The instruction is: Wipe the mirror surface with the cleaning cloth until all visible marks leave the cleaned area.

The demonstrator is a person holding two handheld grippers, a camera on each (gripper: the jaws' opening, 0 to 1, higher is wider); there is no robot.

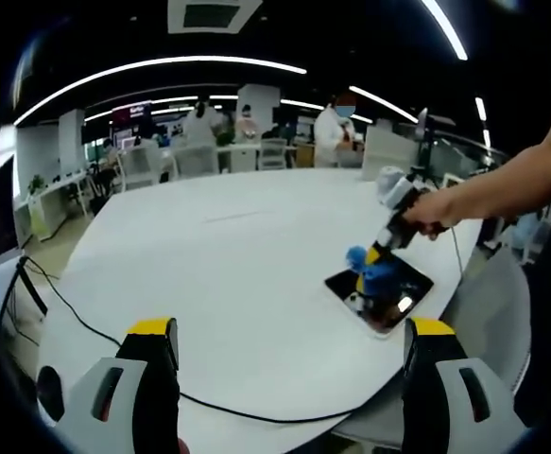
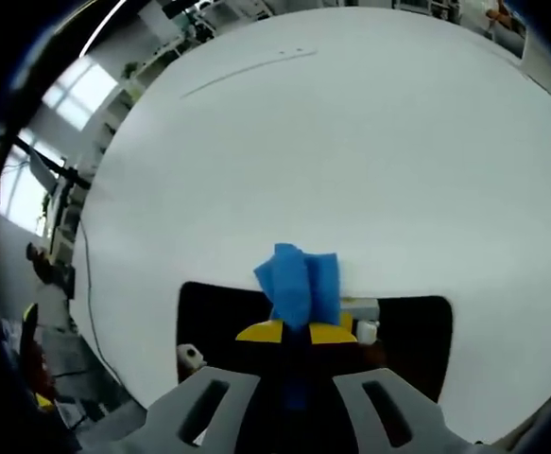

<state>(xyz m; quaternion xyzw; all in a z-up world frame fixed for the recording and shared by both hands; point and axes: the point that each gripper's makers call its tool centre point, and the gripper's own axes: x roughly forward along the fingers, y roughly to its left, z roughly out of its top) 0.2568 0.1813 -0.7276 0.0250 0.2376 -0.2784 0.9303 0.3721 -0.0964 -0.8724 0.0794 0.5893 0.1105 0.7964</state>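
i found the mirror [image 1: 379, 295] lying flat near the edge of the white tabletop [image 1: 247, 265], its dark face reflecting ceiling lights. my right hand-held gripper [image 2: 296, 333] had its jaws together, clamped on the blue cleaning cloth [image 2: 299, 282], and the cloth was pressed down onto the mirror [image 2: 417, 331] at its far edge. in the left gripper view the same cloth [image 1: 374, 274] sat on the glass beneath the right hand-held gripper [image 1: 388, 248], with a hand [image 1: 436, 213] holding it. my left hand-held gripper [image 1: 289, 355] hung well apart from the mirror, over the near side of the tabletop, jaws apart and carrying nothing. a black cable [image 1: 95, 331] ran across the tabletop's near side.

i judged the wiping to be in progress. i could not tell from these views which marks were on the glass. to do the step well, i would keep the cloth flat and under even pressure, work in overlapping strokes from edge to edge, and avoid pushing the unrestrained mirror toward the tabletop edge. steadying it with the free gripper seemed prudent.
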